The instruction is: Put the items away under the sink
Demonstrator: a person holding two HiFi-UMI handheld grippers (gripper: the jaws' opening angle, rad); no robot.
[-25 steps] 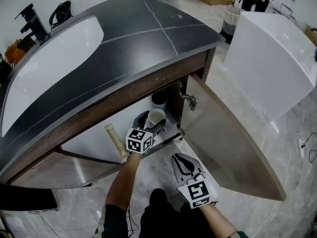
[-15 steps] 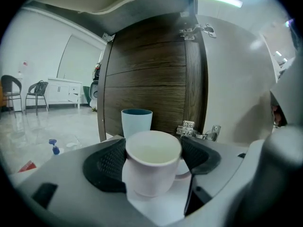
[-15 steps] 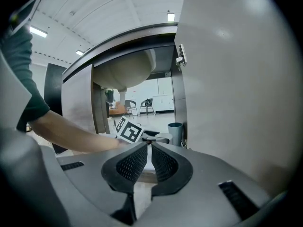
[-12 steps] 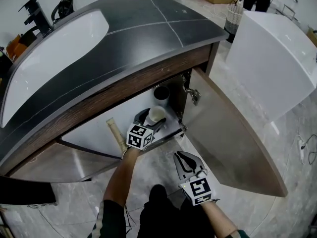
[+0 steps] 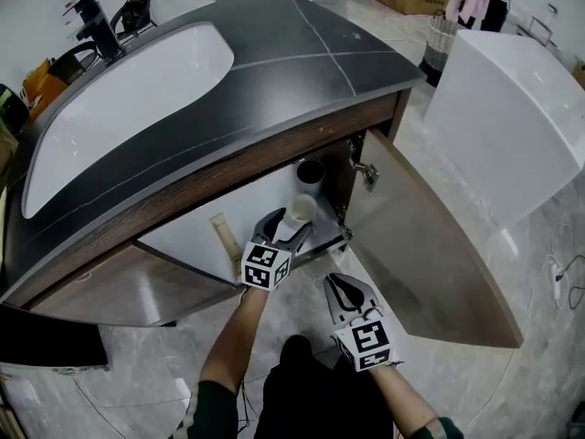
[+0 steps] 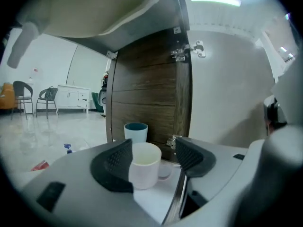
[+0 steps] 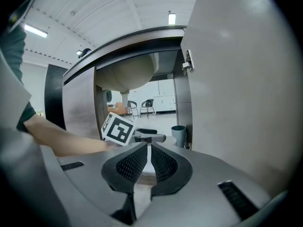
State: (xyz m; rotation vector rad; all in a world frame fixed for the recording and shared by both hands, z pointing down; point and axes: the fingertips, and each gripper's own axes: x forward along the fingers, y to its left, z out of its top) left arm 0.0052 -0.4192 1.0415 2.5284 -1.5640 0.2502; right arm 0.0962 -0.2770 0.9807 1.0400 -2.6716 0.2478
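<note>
Cabinet (image 5: pixel 187 243): outstretched left gripper (image 5: pixel 290 226), jaws closing round mug (image 5: pixel 300 209)

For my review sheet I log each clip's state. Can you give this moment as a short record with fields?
place: cabinet under sink, door open
left tongs: open, jaws just been closing; upright mug between them, right pad clear of it
right tongs: shut, empty, outside the cabinet
also in cabinet: blue cup behind the mug; tube lying left of the mug in the head view
</note>
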